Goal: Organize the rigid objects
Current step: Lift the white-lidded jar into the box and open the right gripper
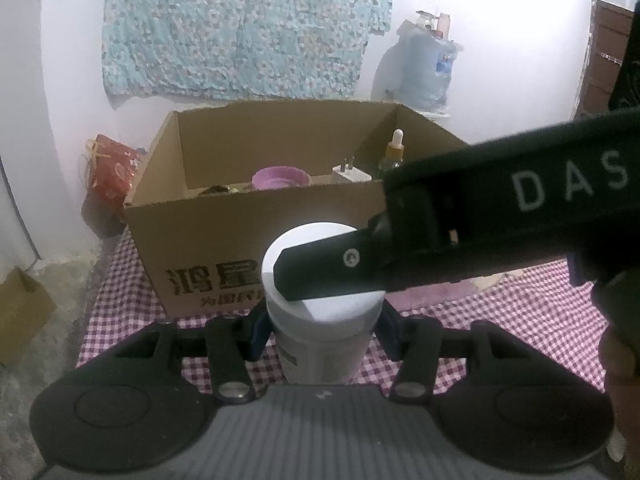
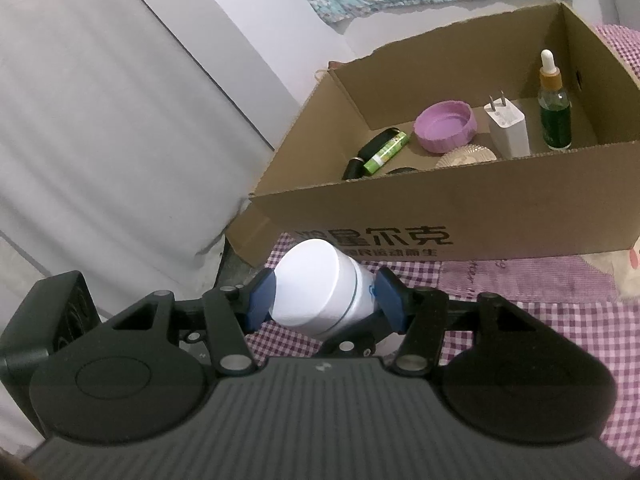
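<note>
A white bottle (image 1: 320, 344) with a wide white cap (image 2: 316, 288) hangs just above the checked cloth, in front of a cardboard box (image 2: 440, 208). My left gripper (image 1: 320, 332) is shut on the bottle's body. My right gripper (image 2: 326, 300) is shut on the cap, blue pads (image 2: 262, 300) pressing both sides. In the left wrist view one right finger (image 1: 320, 272) lies across the cap top. The box (image 1: 256, 240) holds a pink lid (image 2: 446, 126), a white charger (image 2: 508, 128), a dropper bottle (image 2: 554, 108) and a green tube (image 2: 386, 152).
A purple-checked cloth (image 1: 120, 320) covers the table. A red bag (image 1: 112, 168) leans on the wall left of the box. A water jug (image 1: 428, 72) stands behind on the right. A small carton (image 1: 20, 312) sits on the floor at the left.
</note>
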`<state>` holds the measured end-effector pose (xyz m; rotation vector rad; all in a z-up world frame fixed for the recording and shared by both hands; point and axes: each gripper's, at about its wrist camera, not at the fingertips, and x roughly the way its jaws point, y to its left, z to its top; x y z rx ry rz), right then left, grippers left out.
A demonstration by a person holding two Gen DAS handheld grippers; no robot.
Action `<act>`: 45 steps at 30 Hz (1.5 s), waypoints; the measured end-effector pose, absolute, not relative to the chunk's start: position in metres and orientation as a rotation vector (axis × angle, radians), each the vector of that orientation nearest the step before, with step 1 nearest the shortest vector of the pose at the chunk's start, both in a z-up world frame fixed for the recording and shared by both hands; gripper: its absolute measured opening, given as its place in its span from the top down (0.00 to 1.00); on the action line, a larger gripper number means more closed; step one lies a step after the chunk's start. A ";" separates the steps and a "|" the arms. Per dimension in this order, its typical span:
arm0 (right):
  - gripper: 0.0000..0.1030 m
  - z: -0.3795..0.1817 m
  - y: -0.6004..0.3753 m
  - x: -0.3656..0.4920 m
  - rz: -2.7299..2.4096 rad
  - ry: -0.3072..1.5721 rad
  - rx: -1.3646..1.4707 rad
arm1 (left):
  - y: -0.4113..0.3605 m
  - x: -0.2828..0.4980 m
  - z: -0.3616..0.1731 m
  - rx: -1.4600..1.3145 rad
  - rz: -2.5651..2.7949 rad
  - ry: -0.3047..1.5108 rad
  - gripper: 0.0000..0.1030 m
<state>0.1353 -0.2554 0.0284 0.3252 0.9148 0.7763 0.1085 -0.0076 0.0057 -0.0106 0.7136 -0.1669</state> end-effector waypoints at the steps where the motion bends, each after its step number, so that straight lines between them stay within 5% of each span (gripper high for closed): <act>1: 0.47 0.030 -0.256 0.134 0.779 0.910 0.326 | -0.007 0.107 0.008 -0.008 -0.165 0.708 0.48; 13: 0.47 0.090 -0.267 0.124 0.864 0.741 0.330 | -0.016 0.098 0.075 0.071 -0.165 0.551 0.48; 24: 0.46 0.142 -0.316 0.173 0.806 0.584 0.326 | -0.055 0.181 0.120 0.039 -0.321 0.552 0.48; 45: 0.45 0.028 -0.383 0.260 0.672 0.795 0.410 | -0.105 0.284 0.025 -0.016 -0.405 0.884 0.47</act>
